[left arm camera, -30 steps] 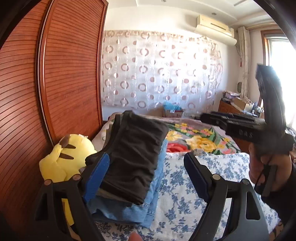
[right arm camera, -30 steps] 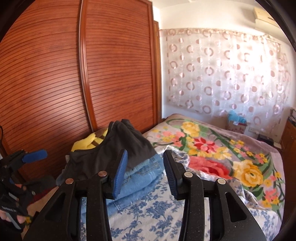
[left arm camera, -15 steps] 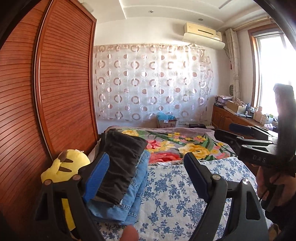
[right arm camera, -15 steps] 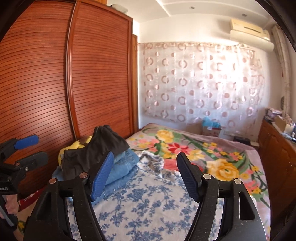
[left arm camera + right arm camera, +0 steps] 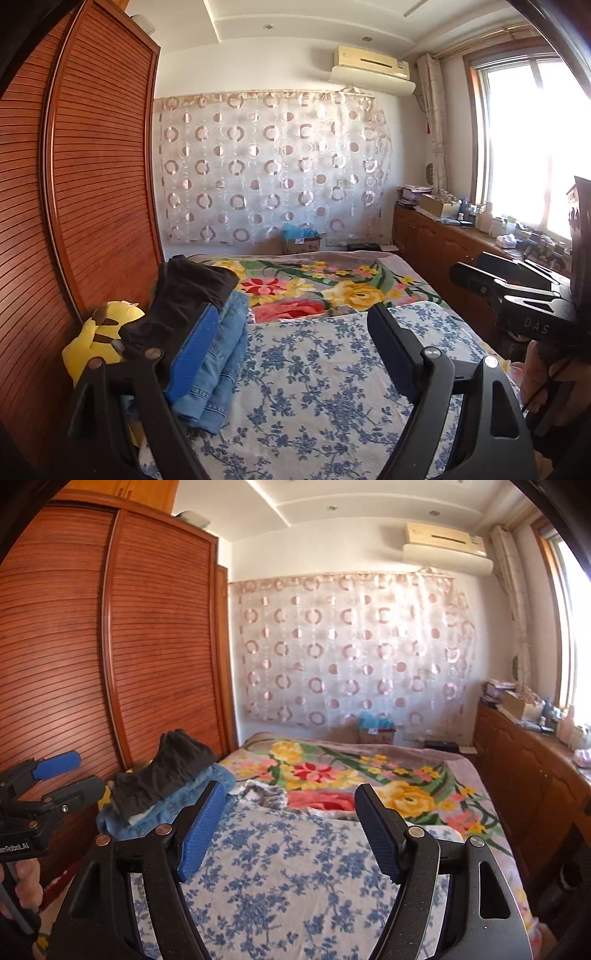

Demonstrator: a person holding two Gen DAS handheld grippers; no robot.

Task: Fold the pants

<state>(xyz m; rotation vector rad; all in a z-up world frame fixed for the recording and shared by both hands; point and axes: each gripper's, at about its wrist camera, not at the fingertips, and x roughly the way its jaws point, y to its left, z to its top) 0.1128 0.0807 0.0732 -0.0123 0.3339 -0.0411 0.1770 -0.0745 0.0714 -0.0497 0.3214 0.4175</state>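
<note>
At the bed's left edge, folded dark pants (image 5: 188,295) top a denim stack (long axis apparently running away), nearer the left gripper (image 5: 291,347); the right gripper (image 5: 288,830) has just been opening, both gape empty.

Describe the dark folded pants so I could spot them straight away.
Find the big wooden wardrobe beside the bed. Against it lies a pile of clothes; the dark pants top it, over blue jeans, the only black piece.
</note>
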